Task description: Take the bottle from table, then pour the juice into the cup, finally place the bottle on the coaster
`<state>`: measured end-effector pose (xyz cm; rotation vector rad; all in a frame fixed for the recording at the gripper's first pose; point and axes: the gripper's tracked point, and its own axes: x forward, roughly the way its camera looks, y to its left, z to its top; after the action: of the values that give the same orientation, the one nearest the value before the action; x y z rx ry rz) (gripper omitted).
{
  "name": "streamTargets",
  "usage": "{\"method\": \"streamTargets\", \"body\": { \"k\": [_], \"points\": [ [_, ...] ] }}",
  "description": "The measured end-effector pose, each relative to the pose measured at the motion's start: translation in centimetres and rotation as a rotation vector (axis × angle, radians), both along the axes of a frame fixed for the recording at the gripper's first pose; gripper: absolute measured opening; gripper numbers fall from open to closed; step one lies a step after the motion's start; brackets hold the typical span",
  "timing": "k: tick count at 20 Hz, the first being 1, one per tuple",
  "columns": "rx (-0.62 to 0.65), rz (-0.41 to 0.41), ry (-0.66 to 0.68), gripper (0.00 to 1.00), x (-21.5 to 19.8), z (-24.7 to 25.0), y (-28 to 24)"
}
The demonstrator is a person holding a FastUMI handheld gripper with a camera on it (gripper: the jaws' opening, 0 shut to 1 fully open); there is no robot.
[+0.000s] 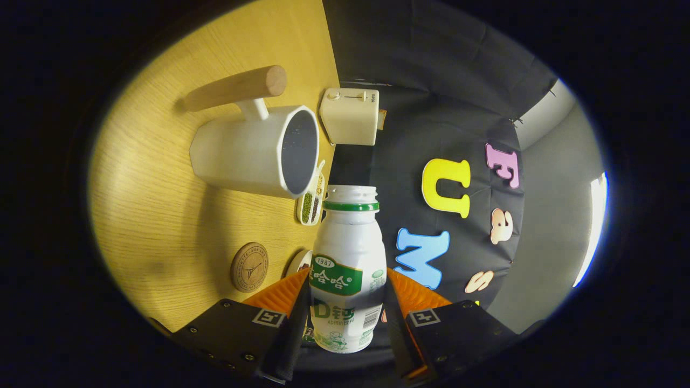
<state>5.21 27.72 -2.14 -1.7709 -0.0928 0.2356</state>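
A small white bottle (347, 258) with a green label and a green ring under its open neck sits between my fingers, and my gripper (347, 302) is shut on its lower body. The whole view is rolled sideways, so the bottle is tipped over. Its open mouth points toward the rim of a white cup (253, 151) with a wooden handle, just beyond the fingers. The cup's dark opening faces the bottle's mouth with a small gap. A round wooden coaster (249, 267) lies on the yellow wooden table (156, 215), close beside my finger on the table's side.
A cream toaster-like box (350, 116) stands behind the cup at the table's back edge. A narrow white dish of green and dark grains (310, 202) lies between the cup and the bottle. A small round dish (299, 264) peeks out beside the coaster.
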Motion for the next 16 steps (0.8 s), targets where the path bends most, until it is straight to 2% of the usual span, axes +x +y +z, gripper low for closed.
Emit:
{"method": "streamTargets", "body": {
  "k": [16],
  "points": [
    [-0.074,0.01,-0.034,0.68,0.19,0.55,0.36]
  ]
}}
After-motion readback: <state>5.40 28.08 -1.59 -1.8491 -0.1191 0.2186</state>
